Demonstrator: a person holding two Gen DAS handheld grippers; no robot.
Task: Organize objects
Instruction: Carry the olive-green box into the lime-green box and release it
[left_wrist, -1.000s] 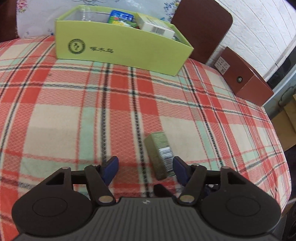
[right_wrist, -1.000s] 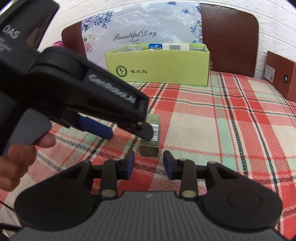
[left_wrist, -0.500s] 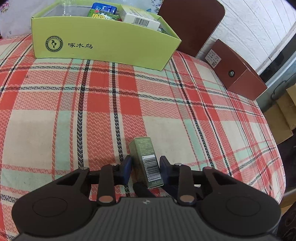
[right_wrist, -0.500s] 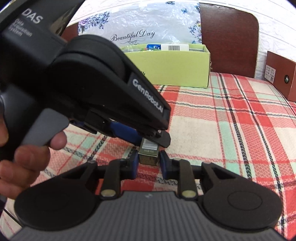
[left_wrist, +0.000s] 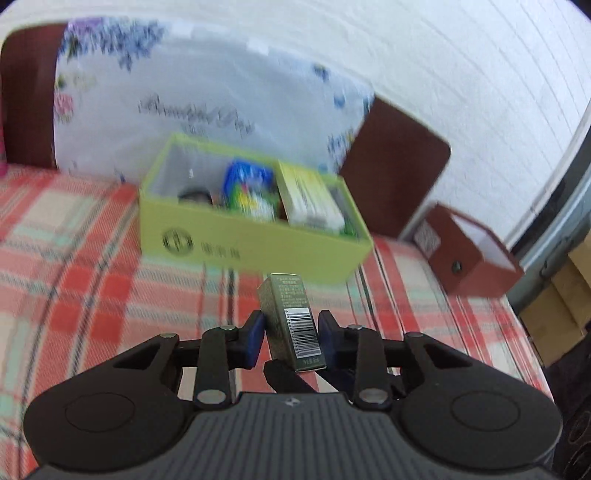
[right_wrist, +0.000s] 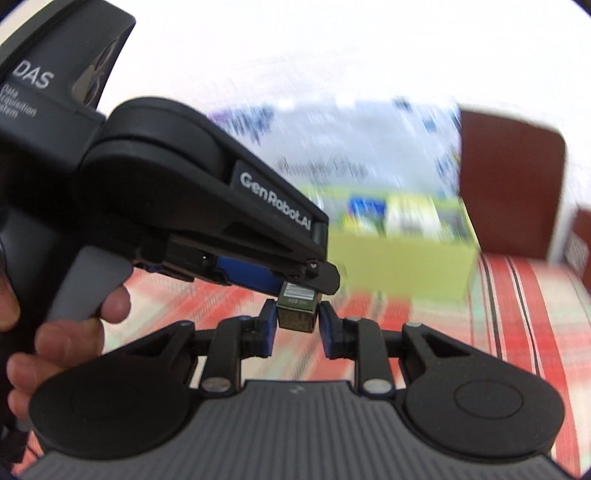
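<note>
On our left, the left gripper (left_wrist: 290, 339) was clamped on the small olive carton (left_wrist: 291, 325), held clear of the plaid tablecloth (left_wrist: 74, 258); the right gripper (right_wrist: 295, 328) pinched the same carton's lower end from the other side. Ahead and rightward stood the green box (left_wrist: 240, 240), already holding packets. We judged ourselves mid-carry; next called for one gripper letting go, then lowering the carton inside

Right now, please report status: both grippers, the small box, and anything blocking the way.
Left gripper and right gripper both shut on small olive-green cardboard box. Box lifted above the plaid cloth. Lime-green open storage box ahead, path unobstructed.
</note>
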